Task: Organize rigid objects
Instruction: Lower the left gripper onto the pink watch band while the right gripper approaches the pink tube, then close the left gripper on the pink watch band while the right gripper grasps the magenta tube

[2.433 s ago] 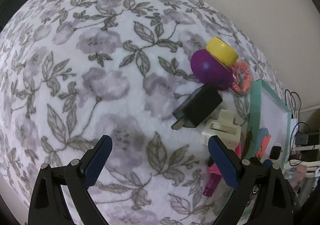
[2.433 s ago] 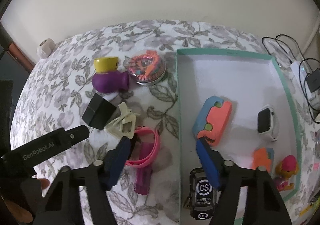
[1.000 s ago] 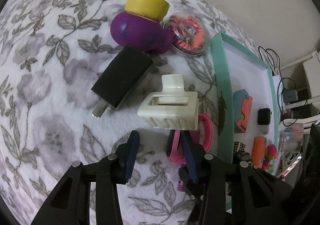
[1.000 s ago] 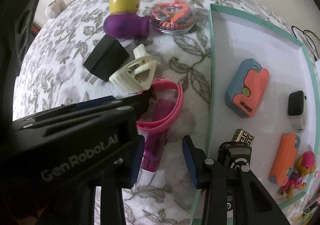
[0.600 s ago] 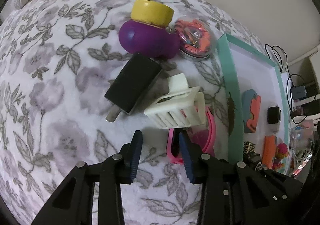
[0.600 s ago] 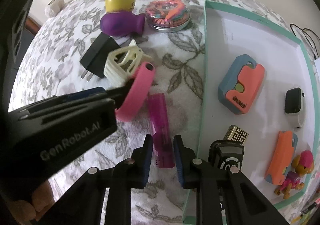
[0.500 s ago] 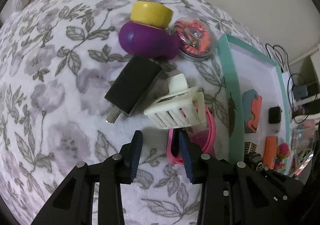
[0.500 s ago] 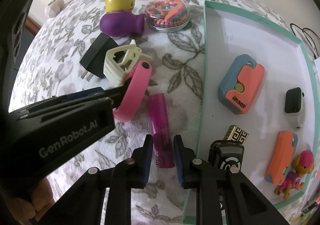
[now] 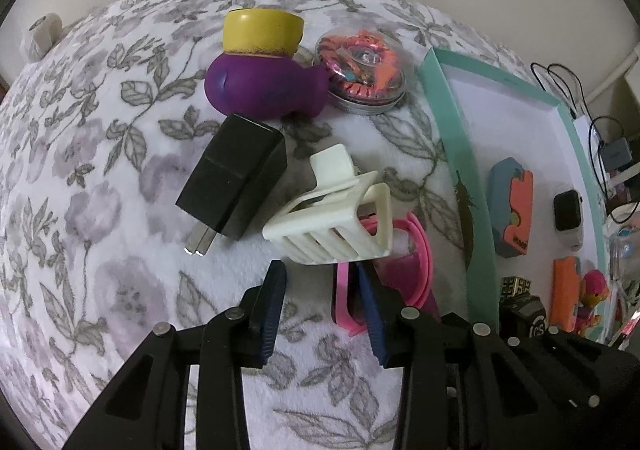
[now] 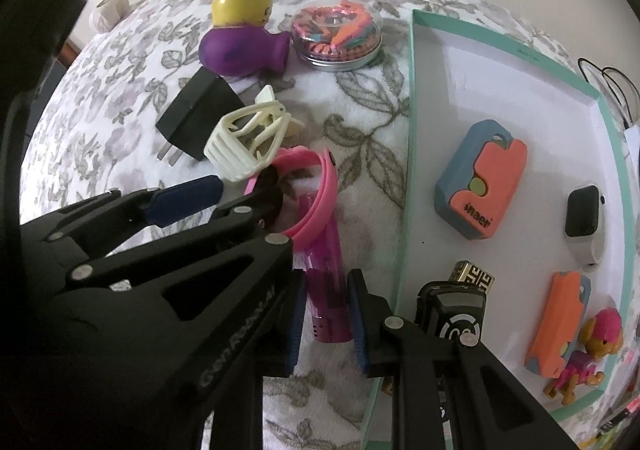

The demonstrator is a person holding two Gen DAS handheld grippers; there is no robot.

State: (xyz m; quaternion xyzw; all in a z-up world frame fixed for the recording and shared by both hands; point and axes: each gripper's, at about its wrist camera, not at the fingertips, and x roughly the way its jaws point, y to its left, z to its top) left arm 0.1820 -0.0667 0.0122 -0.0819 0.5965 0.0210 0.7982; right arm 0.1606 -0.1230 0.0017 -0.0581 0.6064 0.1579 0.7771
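Note:
A magenta tube (image 10: 326,282) lies on the flowered blanket beside the teal-rimmed tray (image 10: 411,137). My right gripper (image 10: 326,316) points down over its near end, and both pads touch its sides. A pink wristband (image 10: 320,193) rests across the tube's far end. A cream hair claw (image 9: 336,221) leans on the band. My left gripper (image 9: 320,270) is partly open; one finger sits inside the band's loop and the other stands outside it. The band's near side and the claw's edge lie between its pads without being squeezed.
Beyond the claw lie a black charger plug (image 9: 236,185), a purple and yellow toy (image 9: 260,85) and a round clear tin (image 9: 364,69). The tray holds a blue-orange gadget (image 10: 480,185), a smartwatch (image 10: 584,217), an orange block (image 10: 556,326), a toy dog (image 10: 588,354) and a black fob (image 10: 452,314).
My right gripper has closed from wide onto the magenta tube. My left gripper narrowed and shifted toward the claw; the pink band, tipped up half a second ago, lies lower now.

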